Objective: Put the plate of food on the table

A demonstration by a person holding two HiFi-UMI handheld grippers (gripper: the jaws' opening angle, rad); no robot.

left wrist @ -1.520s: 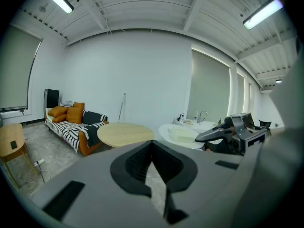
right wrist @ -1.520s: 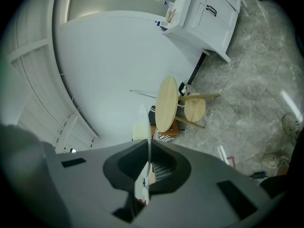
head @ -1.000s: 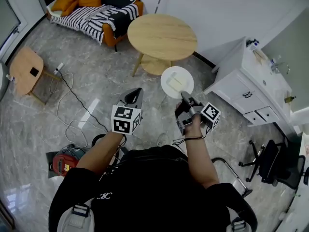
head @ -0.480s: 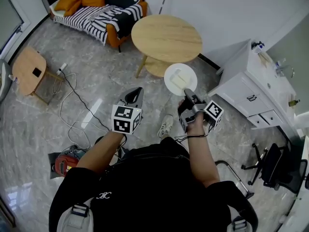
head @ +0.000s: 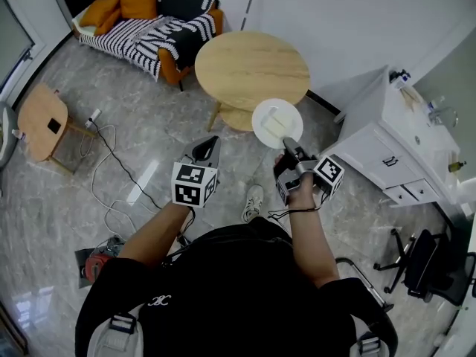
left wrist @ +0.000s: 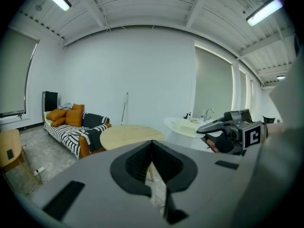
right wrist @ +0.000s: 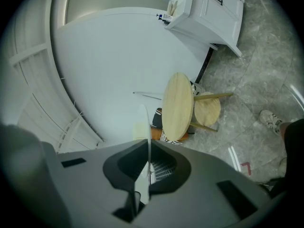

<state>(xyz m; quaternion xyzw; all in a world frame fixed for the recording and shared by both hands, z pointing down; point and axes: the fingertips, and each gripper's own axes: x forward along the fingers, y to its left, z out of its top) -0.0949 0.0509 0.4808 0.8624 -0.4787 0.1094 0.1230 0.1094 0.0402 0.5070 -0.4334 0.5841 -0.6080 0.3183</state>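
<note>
White plate (head: 277, 123): carried in the air over the marble floor (head: 149, 132), just short of the near right edge of the round wooden table (head: 251, 65); it does not rest on anything.
Food (head: 273, 123): a pale block lying on the plate's middle; we cannot name it more closely.
Right gripper (head: 286, 146): its jaws are pinched on the plate's near rim, one above and one below, as its own view shows with the plate edge-on between them.
Left gripper (head: 213, 139): jaws pressed together on nothing, held to the left of the plate and well apart from it.
Step in hand: we judge this the carry towards the table, with the set-down not yet done.
Next move: bring the plate over the tabletop, lower it flat, then part the right jaws.
Which way it points: face up and about level, reaching from the jaws out towards the table.
Long axis: none for the round plate; the food block seems to slant from near left to far right.
</note>
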